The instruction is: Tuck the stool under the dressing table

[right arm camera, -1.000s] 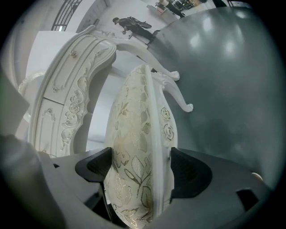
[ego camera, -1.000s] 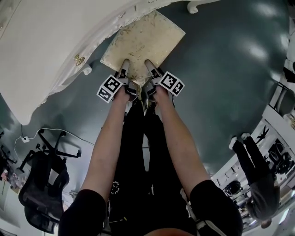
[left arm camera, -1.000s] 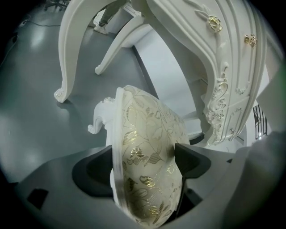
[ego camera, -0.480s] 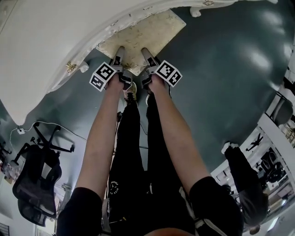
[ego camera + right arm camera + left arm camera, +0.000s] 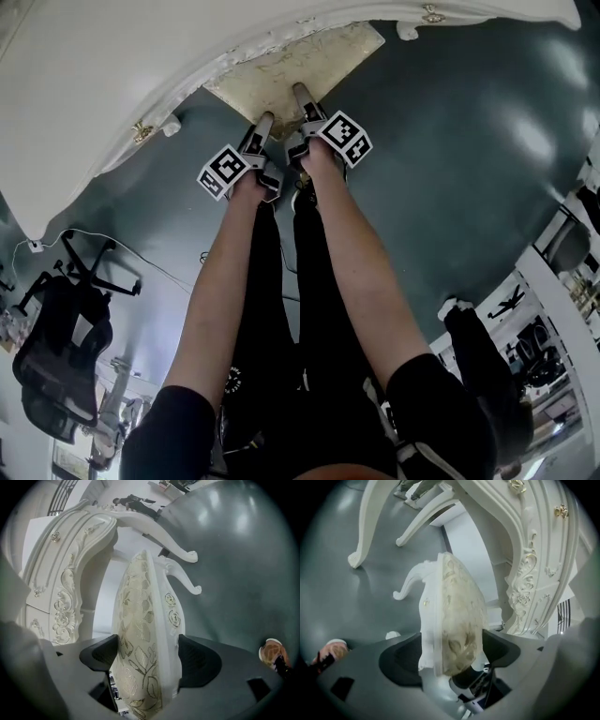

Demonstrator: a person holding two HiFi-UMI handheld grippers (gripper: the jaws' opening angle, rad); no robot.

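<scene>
Right claw clamps stool on glossy grey floor.

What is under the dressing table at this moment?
The stool, partway in: its patterned near end shows in the head view. Its far end is covered by the dressing table.

Much of stool hidden under dressing table

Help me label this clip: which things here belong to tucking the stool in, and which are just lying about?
Job: stool, dressing table, left gripper and right gripper, both clamped on the seat edge.
Lying about: office chair, white cable, bystander.
</scene>
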